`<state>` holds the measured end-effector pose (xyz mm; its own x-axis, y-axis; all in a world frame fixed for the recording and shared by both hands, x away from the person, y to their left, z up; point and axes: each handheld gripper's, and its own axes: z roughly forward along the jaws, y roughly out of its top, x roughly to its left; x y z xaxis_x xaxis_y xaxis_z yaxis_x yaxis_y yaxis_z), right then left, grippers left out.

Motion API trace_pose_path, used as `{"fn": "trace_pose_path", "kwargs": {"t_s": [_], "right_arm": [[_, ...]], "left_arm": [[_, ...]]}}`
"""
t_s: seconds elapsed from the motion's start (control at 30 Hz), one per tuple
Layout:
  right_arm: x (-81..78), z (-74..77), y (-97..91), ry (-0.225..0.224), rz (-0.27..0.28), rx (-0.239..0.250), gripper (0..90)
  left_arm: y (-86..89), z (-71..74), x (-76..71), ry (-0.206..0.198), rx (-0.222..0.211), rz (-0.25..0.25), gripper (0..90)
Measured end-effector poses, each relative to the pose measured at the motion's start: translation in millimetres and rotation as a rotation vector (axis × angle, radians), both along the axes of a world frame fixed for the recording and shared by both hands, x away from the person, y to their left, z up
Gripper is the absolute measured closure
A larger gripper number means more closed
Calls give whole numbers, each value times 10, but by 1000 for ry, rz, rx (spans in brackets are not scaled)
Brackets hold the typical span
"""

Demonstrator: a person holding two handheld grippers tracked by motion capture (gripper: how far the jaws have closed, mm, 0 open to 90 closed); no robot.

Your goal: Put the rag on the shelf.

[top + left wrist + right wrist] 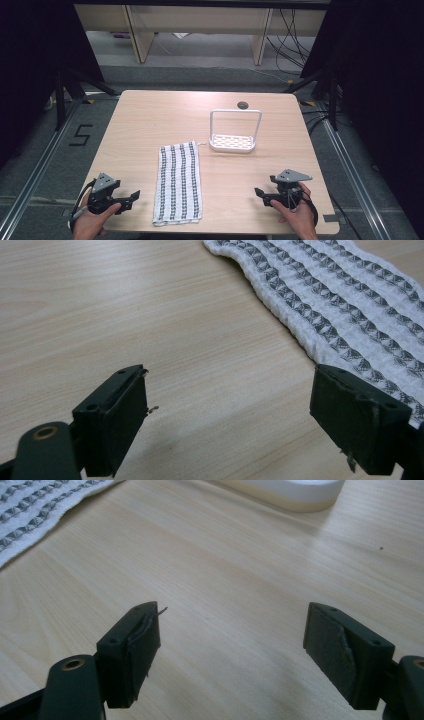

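Currently: one towel (179, 182), one rack (233, 132); two claws (129, 198) (260, 193) wide open, empty.

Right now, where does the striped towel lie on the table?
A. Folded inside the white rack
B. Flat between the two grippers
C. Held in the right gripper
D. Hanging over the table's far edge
B: in the high view the striped towel lies flat on the table, with the left gripper and right gripper on either side, both open and empty.
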<state>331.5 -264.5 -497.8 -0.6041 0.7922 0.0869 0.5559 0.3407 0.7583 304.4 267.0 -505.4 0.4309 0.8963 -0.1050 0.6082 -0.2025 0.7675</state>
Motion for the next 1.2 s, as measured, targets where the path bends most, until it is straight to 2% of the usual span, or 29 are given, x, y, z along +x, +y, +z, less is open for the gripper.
{"fn": "trace_pose_path", "kwargs": {"t_s": [0.03, 0.17, 0.2, 0.23, 0.27, 0.3, 0.33, 0.37, 0.4, 0.43, 0.5, 0.53, 0.57, 0.6, 0.67, 0.7, 0.77, 0.8, 0.83, 0.93, 0.97, 1.2], "right_arm": [[2, 2, 3, -7, 10, 1, 254], [-5, 29, 54, -14, 27, 2, 277], [-2, 47, 94, -26, 29, -1, 279], [7, 48, 110, -27, 39, 5, 283], [4, 62, 136, -29, 38, 3, 287], [4, 62, 136, -29, 38, 3, 287], [30, 81, 192, -52, 60, 2, 291], [30, 81, 192, -52, 60, 2, 291], [56, 107, 256, -74, 74, -13, 292], [71, 117, 289, -85, 88, -20, 294], [95, 130, 367, -97, 109, -24, 303], [95, 130, 367, -97, 109, -24, 303], [124, 143, 458, -93, 127, -17, 306], [124, 143, 458, -93, 127, -17, 306], [168, 163, 557, -94, 143, -24, 308], [232, 203, 672, -93, 166, -24, 322], [252, 216, 712, -93, 169, -22, 332], [322, 250, 827, -104, 185, -32, 332], [345, 257, 863, -105, 191, -33, 332], [407, 269, 947, -86, 208, -36, 331], [465, 266, 1033, -74, 210, -42, 334], [617, 275, 1221, -64, 234, -30, 343]], "left_arm": [[21, 3, 6, 6, 17, -20, 146], [23, 9, 18, 19, 19, -22, 146], [-9, -6, 32, 2, -33, 0, 146], [11, 0, 42, 8, -5, -25, 146], [11, 0, 42, 8, -5, -25, 146], [-24, -1, 44, 3, -20, -3, 146], [-42, -6, 69, 2, -36, -12, 146], [-42, -6, 69, 2, -36, -12, 146], [-43, 13, 107, 14, -16, -30, 146], [-73, 15, 128, 6, -32, -13, 146], [-65, 44, 181, 19, 0, -41, 146], [-65, 44, 181, 19, 0, -41, 146], [-80, 39, 208, 8, -10, -37, 146], [-80, 51, 235, 20, 0, -45, 146], [-99, 52, 298, 15, -1, -40, 146], [-118, 70, 357, 16, -3, -39, 147], [-124, 84, 396, 24, -1, -43, 147], [-132, 95, 419, 23, 5, -42, 147], [-151, 105, 460, 18, -2, -46, 147], [-166, 128, 497, 23, 10, -57, 147], [-191, 129, 518, 17, 5, -49, 147], [-242, 163, 695, 27, 19, -76, 150]]}}
